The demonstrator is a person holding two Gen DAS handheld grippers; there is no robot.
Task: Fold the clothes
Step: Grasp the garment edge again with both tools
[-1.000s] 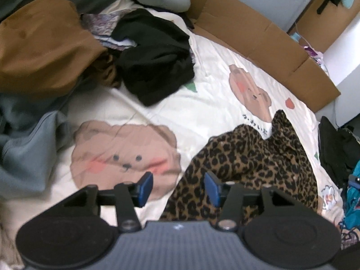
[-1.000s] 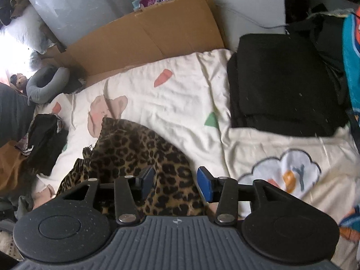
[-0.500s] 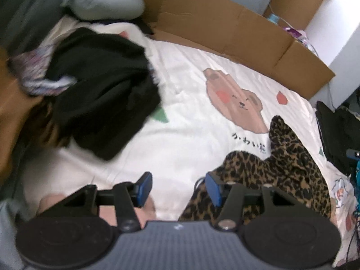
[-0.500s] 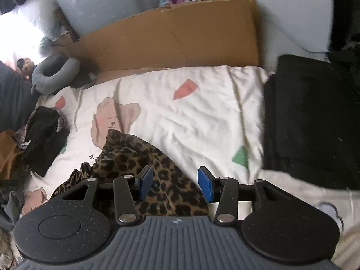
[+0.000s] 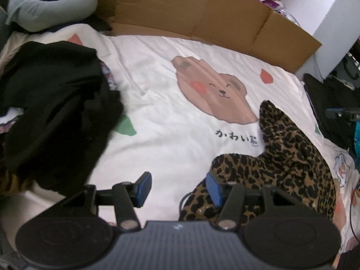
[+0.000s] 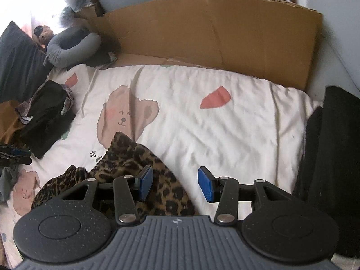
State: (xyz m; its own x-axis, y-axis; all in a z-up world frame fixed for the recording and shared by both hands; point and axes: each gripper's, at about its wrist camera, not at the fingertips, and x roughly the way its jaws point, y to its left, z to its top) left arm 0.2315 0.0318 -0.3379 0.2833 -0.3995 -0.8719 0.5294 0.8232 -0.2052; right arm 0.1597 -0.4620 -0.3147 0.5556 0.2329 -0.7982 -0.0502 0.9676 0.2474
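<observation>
Black clothes [image 5: 56,112] lie heaped at the left edge of the bed, with a scrap of patterned fabric poking out from under them and a grey neck pillow [image 5: 49,4] beyond, up against the brown cardboard [image 5: 202,15] that stands along the far side. The white bedsheet [image 5: 162,117] is printed with smiling bears, coloured shapes and a short line of dark writing.

Over the sheet, the left gripper [image 5: 177,186] points steeply down with its blue pads spread apart and only bare sheet between them; its right-hand pad sits just at the near edge of the leopard-print garment [image 5: 281,157] without pinching it. That garment lies crumpled on the sheet, right of the printed bear, one tapered end reaching toward the bear's face.

Further right, the right gripper [image 6: 175,184] hangs over the same leopard-print piece, jaws likewise spread and gripping nothing: its left pad is above the spotted cloth, its right pad above plain sheet. A folded black stack [image 6: 333,153] rests at the bed's right edge.
</observation>
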